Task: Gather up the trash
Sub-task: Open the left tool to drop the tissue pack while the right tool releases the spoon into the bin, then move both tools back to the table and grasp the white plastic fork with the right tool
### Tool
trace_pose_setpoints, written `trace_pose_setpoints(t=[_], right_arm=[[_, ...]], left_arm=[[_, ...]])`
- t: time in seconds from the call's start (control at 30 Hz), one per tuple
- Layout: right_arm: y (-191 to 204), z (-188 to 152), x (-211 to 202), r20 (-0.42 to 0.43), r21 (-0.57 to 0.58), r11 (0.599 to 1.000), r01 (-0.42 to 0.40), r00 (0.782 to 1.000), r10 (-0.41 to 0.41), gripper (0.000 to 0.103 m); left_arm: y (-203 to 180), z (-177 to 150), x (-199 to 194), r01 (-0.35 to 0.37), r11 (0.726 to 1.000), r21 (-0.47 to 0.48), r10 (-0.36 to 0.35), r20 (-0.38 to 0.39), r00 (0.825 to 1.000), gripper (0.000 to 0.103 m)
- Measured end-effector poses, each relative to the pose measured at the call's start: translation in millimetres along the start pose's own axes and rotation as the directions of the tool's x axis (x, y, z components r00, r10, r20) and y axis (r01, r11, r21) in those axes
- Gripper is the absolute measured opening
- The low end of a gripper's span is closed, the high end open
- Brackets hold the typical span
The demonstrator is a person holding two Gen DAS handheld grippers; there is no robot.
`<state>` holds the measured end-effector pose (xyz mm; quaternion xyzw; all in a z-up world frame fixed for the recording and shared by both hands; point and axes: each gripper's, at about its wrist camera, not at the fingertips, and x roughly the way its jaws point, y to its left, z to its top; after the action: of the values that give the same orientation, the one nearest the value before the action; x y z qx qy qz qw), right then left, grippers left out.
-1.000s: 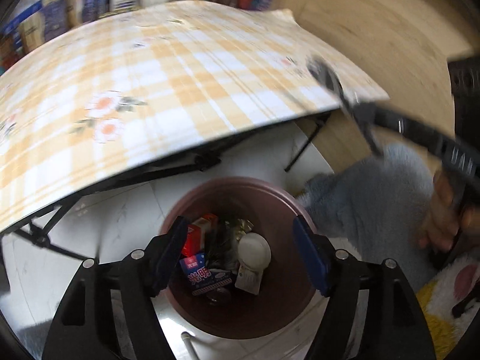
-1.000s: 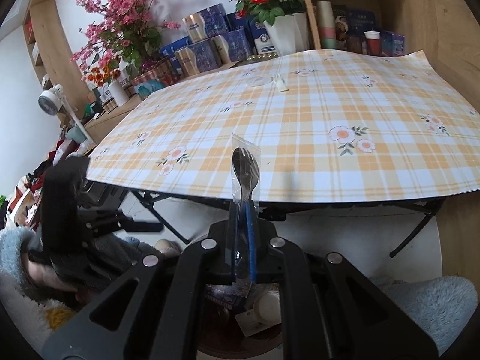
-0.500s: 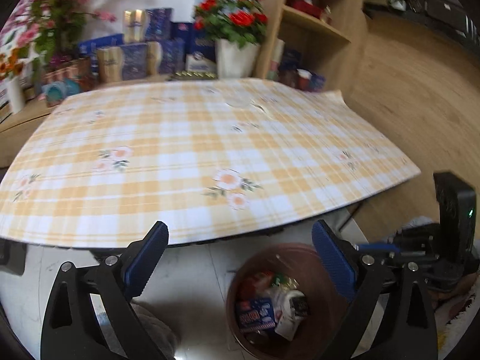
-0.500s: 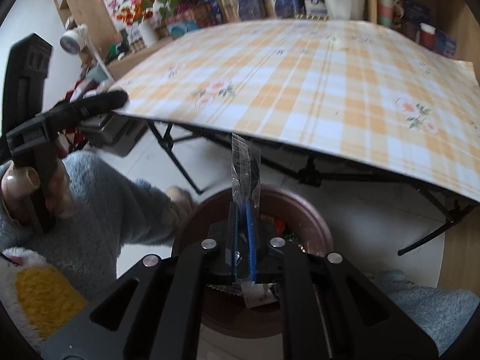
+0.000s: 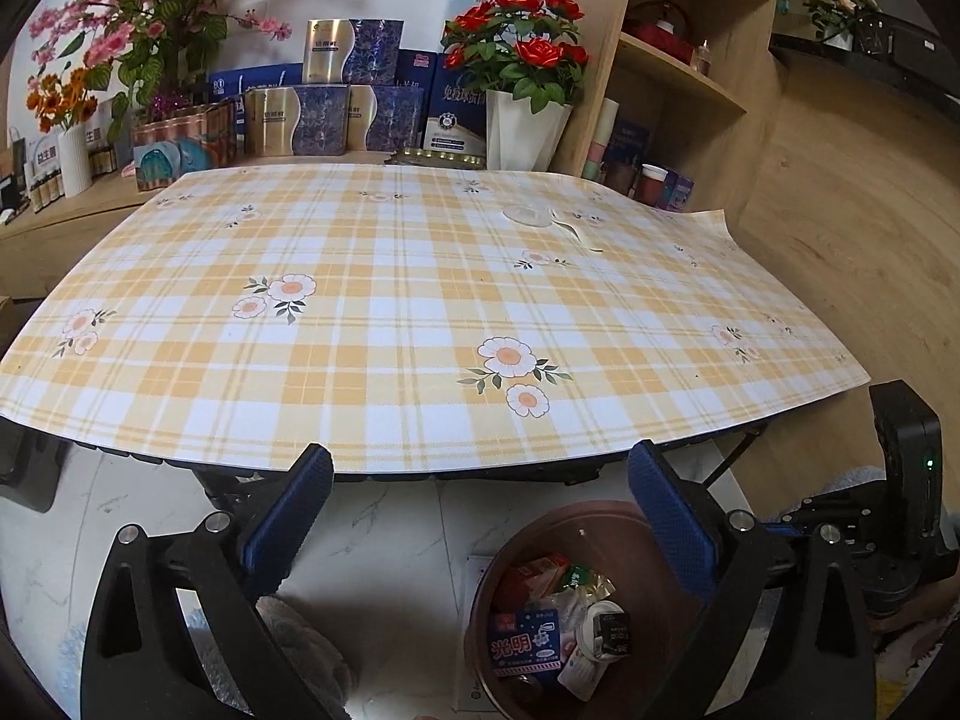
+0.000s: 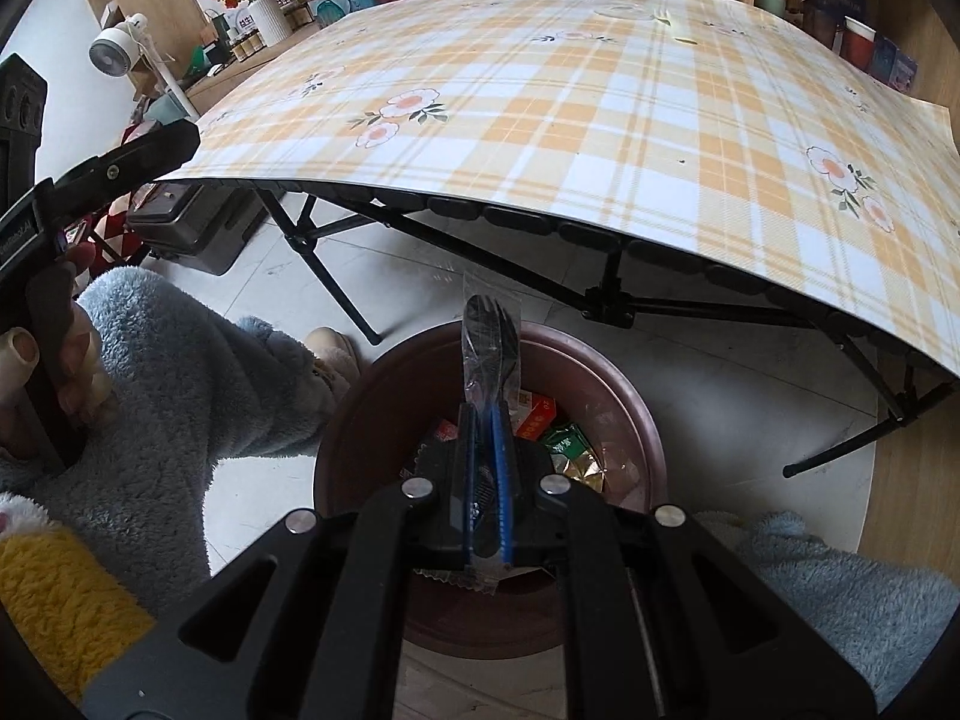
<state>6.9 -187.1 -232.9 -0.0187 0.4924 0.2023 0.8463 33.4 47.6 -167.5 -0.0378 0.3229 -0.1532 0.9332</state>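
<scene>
In the left wrist view, the left gripper (image 5: 477, 498) stands spread about as wide as it goes, nothing between its blue pads (image 5: 288, 510), aimed at the near edge of the checked table (image 5: 420, 276). The brown trash bin (image 5: 606, 519) sits on the pale floor at about five o'clock, already holding cartons and crumpled wrappers, and a clear lid-like scrap (image 5: 528, 215) lies far across the cloth at about one o'clock (too small to name with certainty). In the right wrist view, the right gripper (image 6: 485, 420) is pinched fully together on a wrapped plastic fork (image 6: 487, 336), which sticks out past the tips toward twelve o'clock, directly over the mouth of the bin. The person's fleece sleeve (image 6: 180, 372) and other tool show at nine o'clock. The fork looks very light, and its stiff handle gives the pads something firm to bite; the clear sleeve around it is thin, slippery film that would likely crumple or slide if gripped alone, so the hold on the handle section seems the sound one. Once let go it should simply drop into the bin.
</scene>
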Motion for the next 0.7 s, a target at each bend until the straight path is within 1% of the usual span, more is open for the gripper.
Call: trace_pose_setpoints(t=[0.2, 0.23, 0.3, 0.33, 0.37, 0.4, 0.43, 0.47, 0.5, 0.57, 0.7], right_arm=[[-5, 1, 2, -0.007, 0.016, 1.000, 0.017, 1.000, -0.017, 0.011], [-6, 1, 2, -0.009, 0.021, 1.000, 0.022, 1.000, -0.021, 0.014], [-9, 2, 2, -0.010, 0.036, 0.998, 0.044, 0.999, -0.044, 0.040], [-10, 2, 0, 0.001, 0.044, 0.998, 0.050, 0.999, -0.050, 0.067], [-10, 2, -3, 0.018, 0.049, 0.997, 0.053, 0.998, -0.054, 0.075], [-10, 2, -6, 0.032, 0.052, 0.997, 0.058, 0.998, -0.060, 0.078], [-11, 3, -6, 0.036, 0.054, 0.997, 0.062, 0.997, -0.064, 0.086], [-12, 3, -7, 0.036, 0.060, 0.996, 0.071, 0.997, -0.073, 0.089], [-13, 3, -7, 0.035, 0.065, 0.995, 0.077, 0.996, -0.080, 0.090], [-17, 4, -6, 0.028, 0.082, 0.993, 0.081, 0.996, -0.084, 0.095], [-21, 6, -9, 0.038, 0.110, 0.990, 0.085, 0.995, -0.090, 0.097]], left_arm=[[-3, 0, 1, -0.002, 1.000, 0.014, 0.002, -0.001, 1.000, 0.097], [-3, -1, 1, -0.003, 1.000, 0.016, 0.003, -0.002, 1.000, 0.097], [-4, -1, 1, -0.004, 1.000, 0.021, 0.004, -0.004, 1.000, 0.097], [-4, -1, 2, -0.004, 1.000, 0.023, 0.004, -0.006, 1.000, 0.097], [-5, -1, 2, -0.005, 1.000, 0.025, 0.005, -0.007, 1.000, 0.097], [-5, -1, 2, -0.006, 1.000, 0.027, 0.006, -0.008, 1.000, 0.097], [-6, -1, 2, -0.007, 1.000, 0.029, 0.007, -0.009, 1.000, 0.097], [-6, -1, 3, -0.008, 0.999, 0.032, 0.008, -0.010, 1.000, 0.097], [-6, -1, 3, -0.008, 0.999, 0.033, 0.009, -0.011, 1.000, 0.097], [-7, -1, 4, -0.009, 0.999, 0.036, 0.010, -0.016, 1.000, 0.097], [-8, -1, 6, -0.014, 0.999, 0.044, 0.015, -0.027, 1.000, 0.097]])
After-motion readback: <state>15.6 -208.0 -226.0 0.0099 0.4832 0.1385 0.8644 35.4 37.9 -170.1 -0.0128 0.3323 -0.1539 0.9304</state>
